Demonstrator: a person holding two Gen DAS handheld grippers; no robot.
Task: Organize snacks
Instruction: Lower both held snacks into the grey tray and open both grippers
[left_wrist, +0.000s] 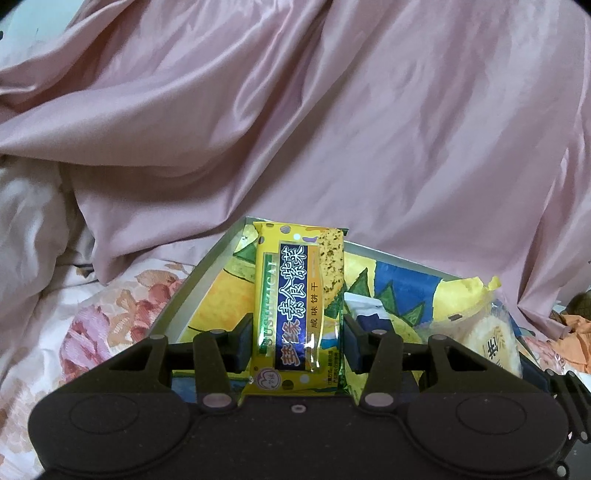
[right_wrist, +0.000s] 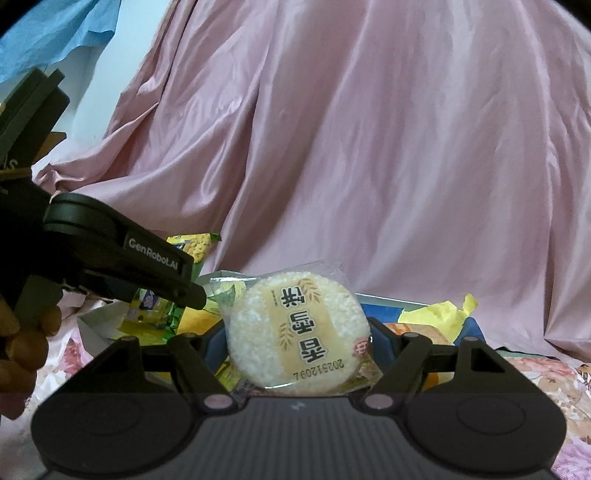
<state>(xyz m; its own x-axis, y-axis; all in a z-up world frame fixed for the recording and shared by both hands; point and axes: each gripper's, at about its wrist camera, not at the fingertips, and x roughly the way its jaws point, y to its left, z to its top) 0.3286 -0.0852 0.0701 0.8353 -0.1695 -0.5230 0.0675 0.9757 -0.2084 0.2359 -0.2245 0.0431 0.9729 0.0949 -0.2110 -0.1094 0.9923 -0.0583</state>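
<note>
Over a rumpled bed, we see two snacks held above a box with a bright yellow, blue and green printed floor (left_wrist: 207, 295), its pale wall (left_wrist: 192, 295) rising on the left. The left gripper (left_wrist: 297, 343) is clamped on a yellow seaweed cracker packet (left_wrist: 299, 314), pads pressing its two long edges; the packet's long axis runs straight away from the gripper, its far end standing up past the box's back wall. The right gripper (right_wrist: 297, 341) grasps a round rice cracker in clear wrap (right_wrist: 297, 328), pinched across its width, the printed label reading upside down.

What the coming move turns on, we judge, is that the box lies directly below and ahead of both grippers, with the left one nearer its left wall and the right one toward its right side. In the right wrist view the left gripper's black body (right_wrist: 122, 258) sits just to the left, close beside the rice cracker, so the two loads must be set down side by side and not crossed.

Much is hidden. Gripper bodies cover the box's near edge, so we cannot tell how far above its floor either snack hangs. A torn yellow wrapper (right_wrist: 439, 314) and a white-and-blue packet (left_wrist: 365, 314) lie inside, partly cut off. Pink satin bedding (left_wrist: 332, 129) fills the background.
</note>
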